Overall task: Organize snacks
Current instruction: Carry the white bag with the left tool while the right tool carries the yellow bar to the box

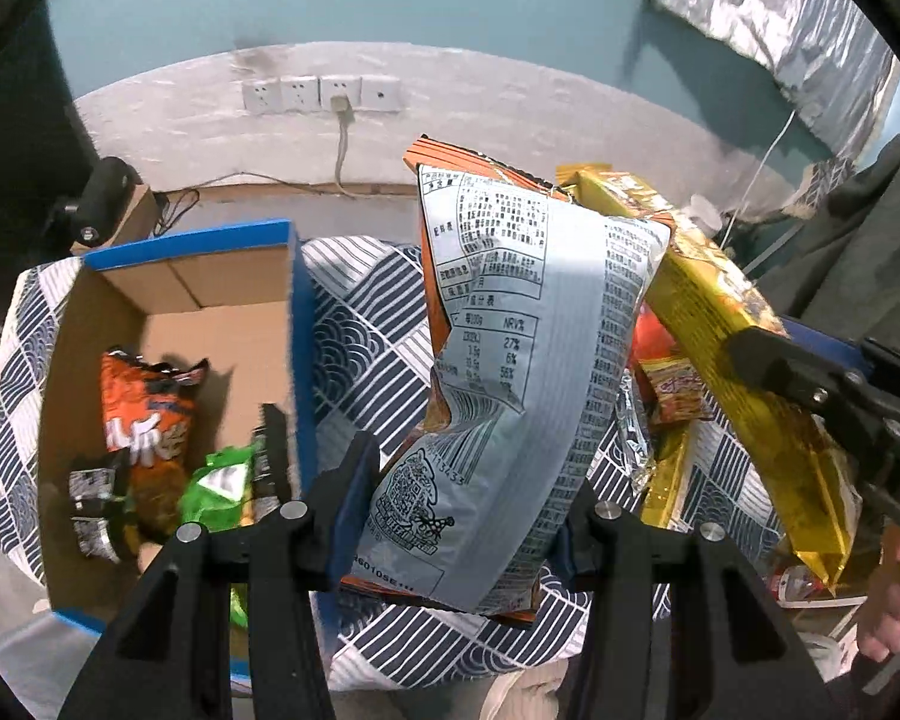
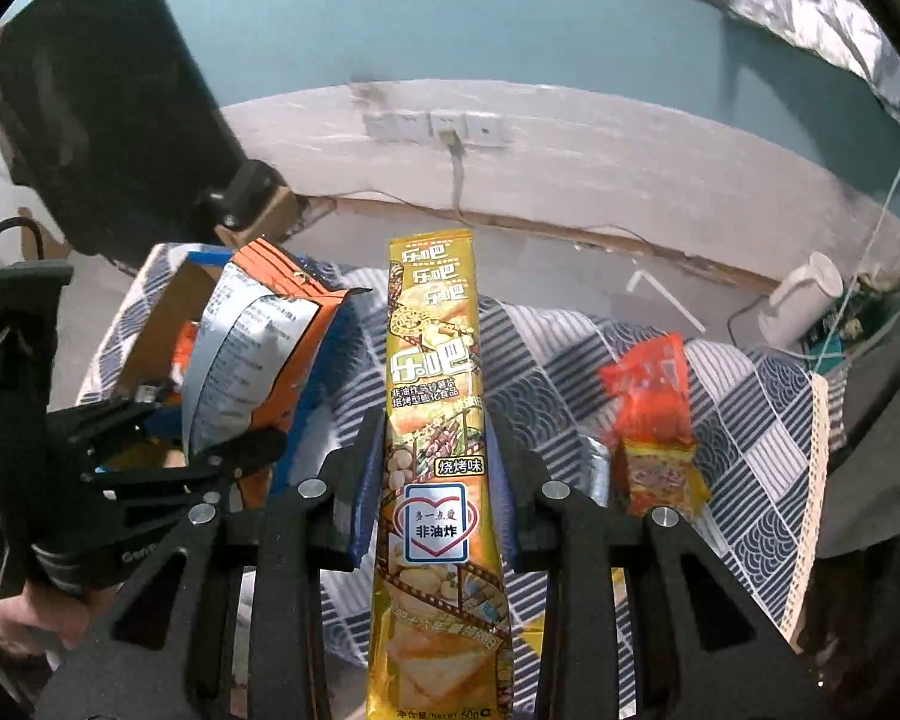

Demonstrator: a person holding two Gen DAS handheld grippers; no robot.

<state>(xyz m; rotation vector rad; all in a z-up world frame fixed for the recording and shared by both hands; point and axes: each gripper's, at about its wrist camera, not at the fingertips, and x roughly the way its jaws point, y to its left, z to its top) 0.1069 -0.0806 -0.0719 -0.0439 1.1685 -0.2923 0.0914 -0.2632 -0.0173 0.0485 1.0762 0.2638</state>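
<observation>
My left gripper (image 1: 462,516) is shut on an orange chip bag (image 1: 510,360) whose grey printed back faces the camera, held above the patterned cloth, right of the blue-rimmed cardboard box (image 1: 297,324). The box holds an orange bag (image 1: 150,414), a green packet (image 1: 219,483) and dark packets. My right gripper (image 2: 435,480) is shut on a long yellow snack pack (image 2: 435,390), held upright. That pack (image 1: 726,324) and the right gripper (image 1: 822,384) show at the right of the left wrist view. The left gripper (image 2: 168,456) with the chip bag (image 2: 252,348) shows at the left of the right wrist view.
A blue-and-white patterned cloth (image 2: 750,420) covers the table. On it lie a red-orange packet (image 2: 654,384), a small yellow-red packet (image 2: 660,474) and a silver foil pack (image 2: 597,468). A white kettle (image 2: 804,300) stands at the far right. Wall sockets (image 1: 321,93) are behind.
</observation>
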